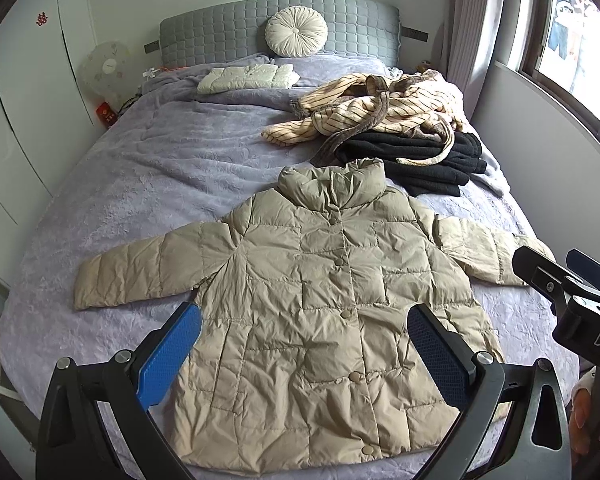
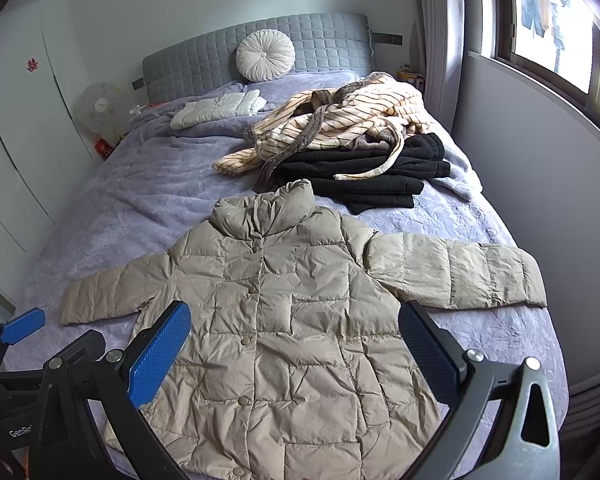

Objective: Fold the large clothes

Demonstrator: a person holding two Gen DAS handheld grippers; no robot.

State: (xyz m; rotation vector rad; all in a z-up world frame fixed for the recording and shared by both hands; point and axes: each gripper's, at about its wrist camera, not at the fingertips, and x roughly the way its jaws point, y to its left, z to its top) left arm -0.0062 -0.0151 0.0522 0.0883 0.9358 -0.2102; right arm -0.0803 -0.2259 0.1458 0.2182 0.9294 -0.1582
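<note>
A beige quilted puffer jacket (image 1: 324, 304) lies flat, buttoned, front up, on the bed, both sleeves spread out to the sides. It also shows in the right wrist view (image 2: 284, 336). My left gripper (image 1: 305, 320) is open and empty, held above the jacket's lower half. My right gripper (image 2: 294, 320) is open and empty, also above the jacket's body. The right gripper shows at the right edge of the left wrist view (image 1: 560, 268); a blue fingertip (image 2: 22, 326) of the left one shows at the left edge of the right wrist view.
The bed has a lilac cover (image 1: 148, 168) and a grey headboard (image 1: 220, 32). A striped cream robe (image 1: 380, 108) lies on folded black clothing (image 1: 428, 156) at the far right. A folded white garment (image 1: 248, 78) and a round cushion (image 1: 296, 32) are near the headboard. A wall and window stand right.
</note>
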